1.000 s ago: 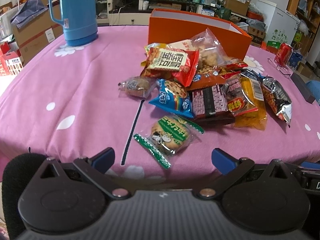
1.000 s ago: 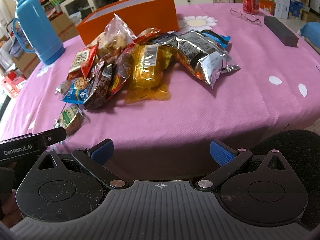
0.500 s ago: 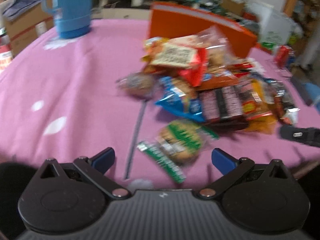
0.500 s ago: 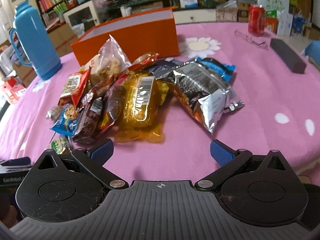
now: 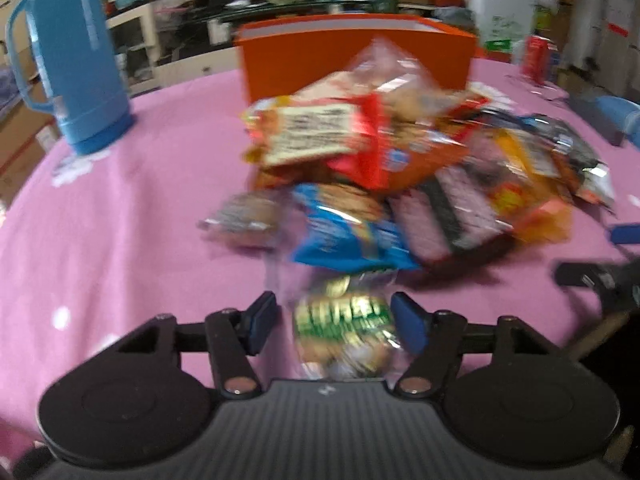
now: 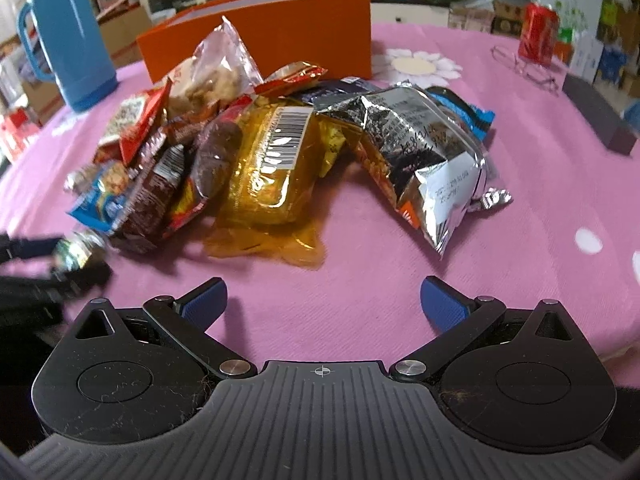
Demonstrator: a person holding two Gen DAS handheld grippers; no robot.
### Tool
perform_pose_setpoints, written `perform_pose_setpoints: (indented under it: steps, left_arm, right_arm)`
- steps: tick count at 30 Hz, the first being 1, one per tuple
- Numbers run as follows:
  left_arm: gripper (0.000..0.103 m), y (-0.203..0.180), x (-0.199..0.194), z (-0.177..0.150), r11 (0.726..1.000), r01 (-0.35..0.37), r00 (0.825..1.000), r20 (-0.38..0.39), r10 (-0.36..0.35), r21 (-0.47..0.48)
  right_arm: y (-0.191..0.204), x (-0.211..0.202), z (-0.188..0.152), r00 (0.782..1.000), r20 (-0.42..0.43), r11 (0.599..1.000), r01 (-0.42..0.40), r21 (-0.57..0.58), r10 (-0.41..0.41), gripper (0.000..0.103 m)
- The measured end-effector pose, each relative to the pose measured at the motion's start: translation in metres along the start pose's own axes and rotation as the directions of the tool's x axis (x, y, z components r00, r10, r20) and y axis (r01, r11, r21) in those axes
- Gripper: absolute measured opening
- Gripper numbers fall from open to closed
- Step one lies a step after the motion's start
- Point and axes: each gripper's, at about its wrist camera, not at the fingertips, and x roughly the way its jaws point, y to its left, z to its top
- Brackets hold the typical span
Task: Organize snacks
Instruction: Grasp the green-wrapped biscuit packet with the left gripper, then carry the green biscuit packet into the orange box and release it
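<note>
A pile of snack packets (image 5: 400, 152) lies on the pink tablecloth in front of an orange box (image 5: 356, 56). My left gripper (image 5: 334, 322) has its jaws narrowed around a green cookie packet (image 5: 344, 332); the view is blurred and I cannot tell if the pads touch it. That packet also shows at the left of the right wrist view (image 6: 78, 248). My right gripper (image 6: 322, 300) is open and empty, just in front of a yellow packet (image 6: 268, 168) and a silver bag (image 6: 420, 152).
A blue thermos (image 5: 80, 60) stands at the back left. A red can (image 6: 538, 36), glasses (image 6: 524, 66) and a dark block (image 6: 600, 116) are at the back right. The table's edge is close on the right.
My left gripper moved forward over the green cookie packet and its jaws narrowed around it. My right gripper moved forward toward the pile and stayed open.
</note>
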Motion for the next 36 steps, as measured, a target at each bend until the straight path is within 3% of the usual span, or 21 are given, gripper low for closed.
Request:
perform_pose_setpoints:
  steps: [2,7,8,10,12,14,18,21,24,27,29,30,31,32,36]
  left_arm:
    - [0.073,0.019,0.009,0.010,0.997,-0.047,0.999,-0.022,0.046,-0.059]
    - [0.072,0.045,0.016,0.017,0.984,-0.108,0.994,-0.033,0.105,-0.139]
    - [0.073,0.045,0.016,0.016,0.984,-0.111,0.994,-0.030,0.108,-0.142]
    - [0.087,0.046,0.014,0.012,0.982,-0.108,0.994,-0.023,0.106,-0.156]
    - [0.095,0.046,0.013,0.009,0.980,-0.105,0.994,-0.013,0.105,-0.169]
    - [0.095,0.041,0.012,0.007,0.981,-0.098,0.995,-0.006,0.098,-0.166]
    - [0.095,0.037,0.011,0.008,0.987,-0.086,0.996,-0.014,0.085,-0.137]
    - [0.095,0.035,0.009,0.005,0.988,-0.092,0.996,-0.013,0.091,-0.127]
    - [0.095,0.036,0.012,0.004,0.987,-0.095,0.995,-0.021,0.093,-0.132]
    - [0.094,0.039,0.014,0.004,0.985,-0.090,0.996,-0.011,0.089,-0.146]
    - [0.090,0.038,0.013,0.002,0.986,-0.091,0.996,-0.003,0.091,-0.140]
    - [0.077,0.039,0.010,0.002,0.987,-0.081,0.997,0.007,0.083,-0.141]
    - [0.056,0.039,0.008,0.002,0.987,-0.074,0.997,0.017,0.078,-0.143]
    - [0.051,0.040,0.005,0.002,0.987,-0.067,0.997,0.021,0.071,-0.148]
    - [0.049,0.049,-0.002,0.001,0.978,-0.062,0.997,0.022,0.068,-0.199]
  right_arm:
    - [0.005,0.002,-0.004,0.999,0.023,0.998,0.037,-0.043,-0.037,0.084]
    - [0.002,-0.001,-0.004,0.999,0.022,0.999,0.026,-0.044,-0.025,0.084]
    - [0.000,-0.003,-0.004,1.000,0.017,1.000,0.012,-0.025,-0.011,0.078]
    - [-0.012,-0.018,-0.003,0.996,0.062,0.996,-0.072,0.048,0.069,0.069]
    - [-0.025,-0.037,0.004,0.985,0.130,0.987,-0.130,0.099,0.117,0.076]
    - [-0.034,-0.051,0.017,0.979,0.184,0.991,-0.104,0.086,0.086,0.083]
    - [-0.043,-0.045,0.046,0.968,0.249,0.998,-0.023,-0.057,0.037,0.083]
    - [-0.055,-0.017,0.064,0.983,0.177,0.990,-0.032,-0.137,0.056,0.083]
    - [-0.063,0.014,0.069,0.994,0.075,0.988,-0.064,-0.142,0.075,0.082]
    - [-0.067,0.025,0.067,0.995,0.086,0.994,-0.048,-0.099,0.057,0.073]
    - [-0.069,0.027,0.062,0.994,0.099,0.996,-0.046,-0.072,0.053,0.063]
    - [-0.070,0.028,0.060,0.994,0.097,0.997,-0.048,-0.062,0.054,0.060]
    - [-0.070,0.028,0.058,0.994,0.099,0.997,-0.040,-0.064,0.046,0.053]
    - [-0.067,0.029,0.058,0.994,0.103,0.997,-0.026,-0.073,0.034,0.046]
    - [-0.065,0.016,0.055,0.992,0.126,0.998,-0.019,-0.054,0.026,0.029]
